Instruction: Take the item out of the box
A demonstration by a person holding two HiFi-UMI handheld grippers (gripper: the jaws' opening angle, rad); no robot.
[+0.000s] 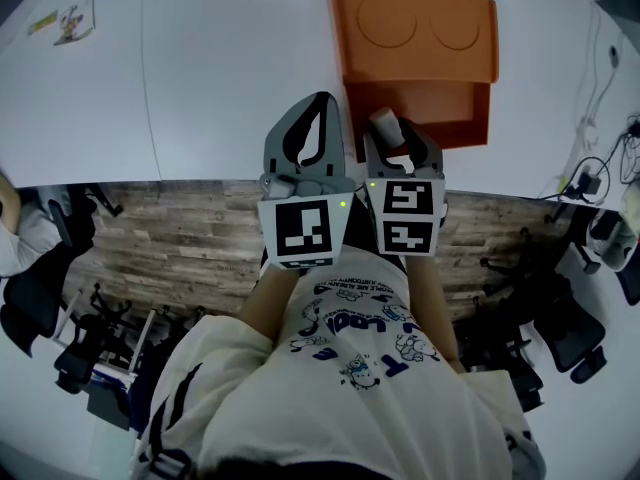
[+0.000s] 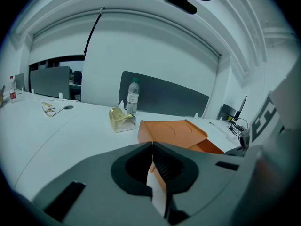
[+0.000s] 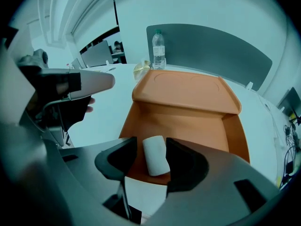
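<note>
An orange box (image 1: 420,38) stands open on the white table (image 1: 200,88), its lid folded back on the far side. In the right gripper view a small white roll (image 3: 155,155) lies on the box floor (image 3: 188,121) close to the near wall. My right gripper (image 3: 151,141) is open around the roll, with a gap showing on each side of it. In the head view the right gripper (image 1: 400,133) hangs over the box's near edge. My left gripper (image 1: 322,100) is just left of the box, jaws shut and empty, tips meeting (image 2: 152,145).
A water bottle (image 2: 133,96) and a yellowish package (image 2: 121,119) stand on the table beyond the box. The table's near edge (image 1: 200,182) runs just below both grippers. Cables (image 1: 600,168) lie at the right end, and office chairs stand on the floor below.
</note>
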